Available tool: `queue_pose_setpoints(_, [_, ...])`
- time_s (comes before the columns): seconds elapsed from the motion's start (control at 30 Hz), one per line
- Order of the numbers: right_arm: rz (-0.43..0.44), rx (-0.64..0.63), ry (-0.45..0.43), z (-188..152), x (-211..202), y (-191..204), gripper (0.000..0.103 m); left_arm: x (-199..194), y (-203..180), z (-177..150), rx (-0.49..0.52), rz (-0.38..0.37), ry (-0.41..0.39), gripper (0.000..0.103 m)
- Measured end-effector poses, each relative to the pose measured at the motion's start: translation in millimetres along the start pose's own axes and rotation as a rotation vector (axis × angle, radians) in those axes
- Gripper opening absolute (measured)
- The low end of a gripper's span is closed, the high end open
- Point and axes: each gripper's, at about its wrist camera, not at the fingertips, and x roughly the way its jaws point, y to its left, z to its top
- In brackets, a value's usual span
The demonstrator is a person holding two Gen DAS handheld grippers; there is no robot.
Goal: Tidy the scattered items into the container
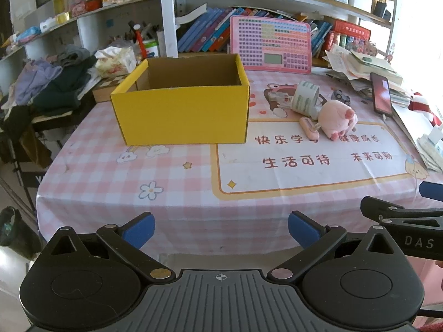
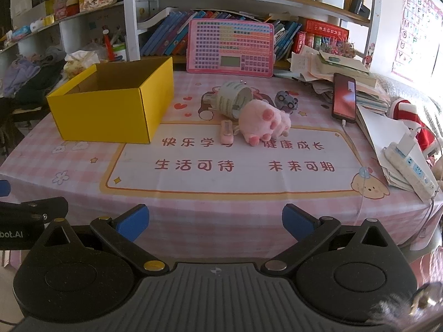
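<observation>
An open yellow cardboard box (image 1: 182, 110) (image 2: 110, 110) stands on the pink checked tablecloth. To its right lie a pink plush paw (image 1: 336, 123) (image 2: 263, 123), a tipped pale green patterned cup (image 1: 304, 99) (image 2: 234, 102), a small pink flat gadget (image 1: 309, 127) (image 2: 226, 131) and a small grey toy (image 1: 341, 96) (image 2: 286, 101). My left gripper (image 1: 221, 231) is open and empty, held before the table's front edge. My right gripper (image 2: 215, 222) is open and empty, also before the front edge, beside the left one.
A phone (image 2: 344, 98) on a charging cable leans at the right by stacked papers (image 2: 346, 66). A power strip (image 2: 409, 166) lies at the right edge. A pink keyboard toy (image 2: 229, 47) leans against the bookshelf behind. Clothes (image 1: 52, 80) pile at the left.
</observation>
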Motion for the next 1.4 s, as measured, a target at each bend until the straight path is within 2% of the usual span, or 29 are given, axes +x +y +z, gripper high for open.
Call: queue_pose_setpoints(1.4, [0.02,-0.027,-0.018,2.3,2.1,10.6,0.103,1.5,7.1,1.0,-0.013,-0.03,-0.007,0.103])
